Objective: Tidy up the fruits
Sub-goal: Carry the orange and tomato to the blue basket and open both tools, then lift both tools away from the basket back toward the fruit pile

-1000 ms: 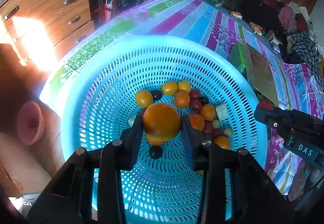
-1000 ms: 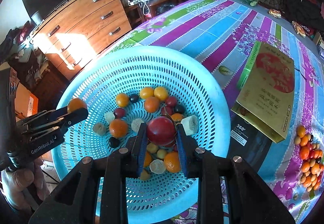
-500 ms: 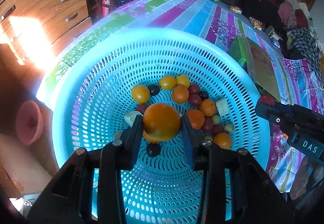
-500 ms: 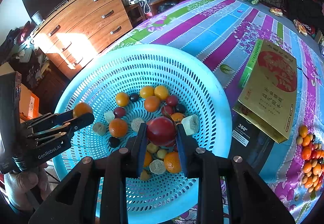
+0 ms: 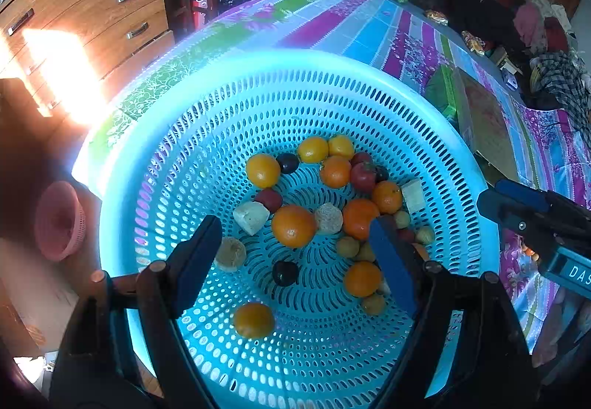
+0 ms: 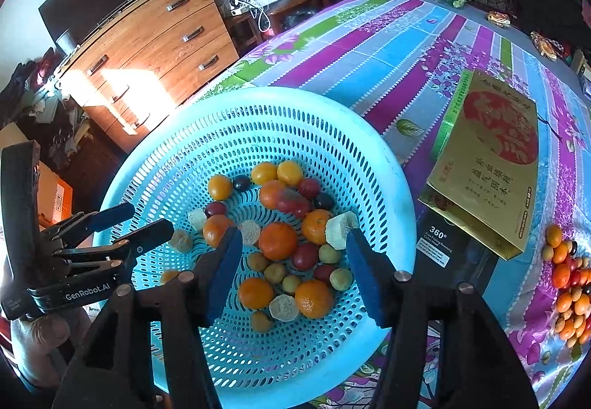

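left claw (image 5: 295,254): jaws just opening, standing apart, gripping nothing
right claw (image 6: 295,257): jaws just opening, apart, empty
basket (image 6: 369,157): sitting on bench, holding fruit

Blue perforated basket (image 6: 369,165) on striped floral tablecloth (image 6: 388,50). Inside: mixed oranges, red and dark fruits, pale chunks; blurred red fruit (image 6: 293,201) among them. My right gripper (image 6: 293,254) above basket, jaws just opened, nothing between pads. My left gripper (image 6: 144,224) at basket's left rim, jaws apart, empty. Gold box (image 6: 487,157) right of basket. Second fruit pile (image 6: 569,283) at far right edge.
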Available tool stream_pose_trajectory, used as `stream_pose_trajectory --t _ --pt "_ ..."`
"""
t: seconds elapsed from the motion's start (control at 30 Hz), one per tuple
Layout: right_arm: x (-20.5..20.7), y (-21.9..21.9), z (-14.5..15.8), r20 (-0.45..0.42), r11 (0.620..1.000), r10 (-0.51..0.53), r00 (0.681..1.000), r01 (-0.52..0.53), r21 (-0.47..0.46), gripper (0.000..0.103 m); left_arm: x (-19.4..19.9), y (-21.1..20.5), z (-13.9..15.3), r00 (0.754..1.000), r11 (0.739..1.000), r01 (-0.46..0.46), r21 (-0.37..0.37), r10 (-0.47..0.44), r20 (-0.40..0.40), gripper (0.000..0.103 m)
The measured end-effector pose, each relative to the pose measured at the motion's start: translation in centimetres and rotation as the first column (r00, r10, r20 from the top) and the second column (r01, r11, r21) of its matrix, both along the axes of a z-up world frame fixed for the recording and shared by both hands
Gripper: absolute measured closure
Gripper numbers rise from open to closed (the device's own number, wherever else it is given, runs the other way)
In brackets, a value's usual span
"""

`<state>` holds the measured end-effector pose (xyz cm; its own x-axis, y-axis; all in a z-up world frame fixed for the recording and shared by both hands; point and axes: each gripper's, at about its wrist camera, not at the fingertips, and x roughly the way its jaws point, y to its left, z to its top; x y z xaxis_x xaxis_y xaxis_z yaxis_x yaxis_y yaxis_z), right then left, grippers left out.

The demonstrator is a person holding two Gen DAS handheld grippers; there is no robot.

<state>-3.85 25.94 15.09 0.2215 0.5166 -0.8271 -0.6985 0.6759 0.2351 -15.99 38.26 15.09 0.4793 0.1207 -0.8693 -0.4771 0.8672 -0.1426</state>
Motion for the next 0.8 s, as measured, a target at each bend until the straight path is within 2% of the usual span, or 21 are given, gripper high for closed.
stream_pose_trajectory --t 0.23,0.37,0.53,0.6,0.63,0.67,0.7,0.77,0.8 --pt "-0.5 -0.3 0.7 0.012 0.999 0.016 1.0 -0.016 0.045 0.041 -0.1 0.0 -0.2 1.0 1.0 0.0 -0.017 0.0 0.008 0.02" --pt "-1.9 -1.5 2.5 0.096 0.995 0.009 0.995 -0.018 0.096 0.041 -0.6 0.0 0.2 0.998 0.999 -0.013 -0.035 0.015 0.055 0.02" --pt "-4.0 -4.5 5.8 0.23 0.98 -0.021 0.973 -0.025 0.195 0.041 -2.1 -1.2 4.2 0.971 0.997 -0.048 0.059 0.032 0.238 0.02" --pt "-5.0 -6.3 7.5 0.301 0.968 -0.065 0.951 -0.013 0.252 0.04 -3.0 -2.2 6.7 0.94 0.987 -0.078 0.138 0.026 0.341 0.02" --pt "-5.5 -7.3 8.4 0.334 0.958 -0.088 0.939 -0.012 0.286 0.037 -3.5 -2.6 7.7 0.924 0.983 -0.089 0.158 0.022 0.381 0.017" --pt "-6.0 -8.1 9.2 0.358 0.951 -0.107 0.927 -0.011 0.31 0.028 -4.2 -3.2 9.1 0.895 0.976 -0.114 0.187 0.019 0.445 0.008" --pt "-6.5 -9.0 10.0 0.387 0.942 -0.131 0.913 -0.008 0.336 0.022 -4.5 -3.5 9.9 0.878 0.971 -0.132 0.2 0.021 0.478 0.002" --pt "-7.8 -11.3 12.2 0.456 0.914 -0.194 0.868 -0.009 0.405 0.007 -6.1 -5.2 12.2 0.808 0.947 -0.179 0.267 -0.013 0.588 0.0" --pt "-8.7 -12.5 13.4 0.496 0.9 -0.222 0.839 -0.019 0.436 0.004 -6.5 -5.8 12.9 0.787 0.931 -0.207 0.299 -0.022 0.616 0.0"
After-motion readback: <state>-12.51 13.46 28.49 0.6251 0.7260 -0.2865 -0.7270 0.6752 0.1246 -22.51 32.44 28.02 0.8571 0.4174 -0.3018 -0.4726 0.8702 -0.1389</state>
